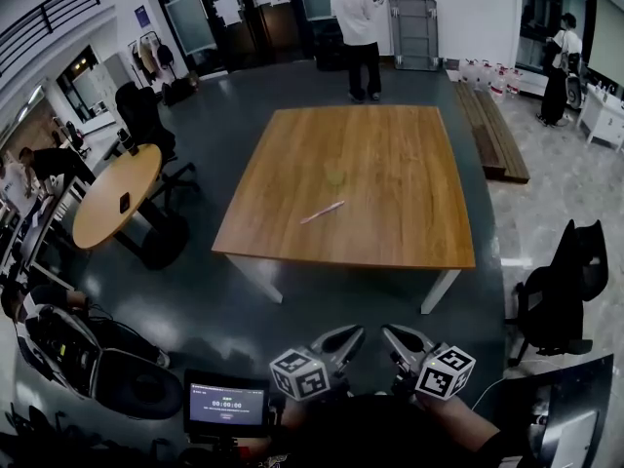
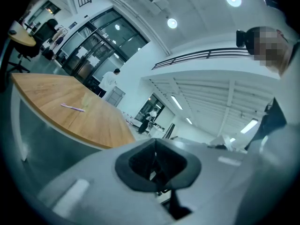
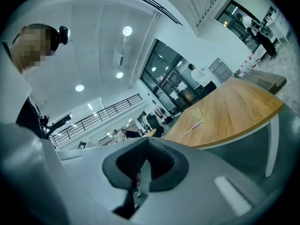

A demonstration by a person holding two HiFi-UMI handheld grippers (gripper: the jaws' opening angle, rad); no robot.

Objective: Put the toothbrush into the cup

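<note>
**Head view.** A pink toothbrush (image 1: 322,212) lies flat on the wooden table (image 1: 409,222), near a translucent cup (image 1: 335,176) (faint against the wood). The left hand-held gripper (image 1: 353,335) and right hand-held gripper (image 1: 393,336) are side by side, well short of the table.

**Left gripper view.** Jaws together, nothing between them; the toothbrush (image 2: 72,108) lies on the table beyond.

**Right gripper view.** Jaws likewise together and empty; the toothbrush (image 3: 192,127) lies on the table beyond.

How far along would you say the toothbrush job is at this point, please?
Nothing looks done yet: the toothbrush lies flat on the wooden table, apart from the cup. Nothing is in hand; the left gripper and right gripper are shut, empty, short of the table. Still to do: reach, grasp the toothbrush, drop it in the cup.
</note>
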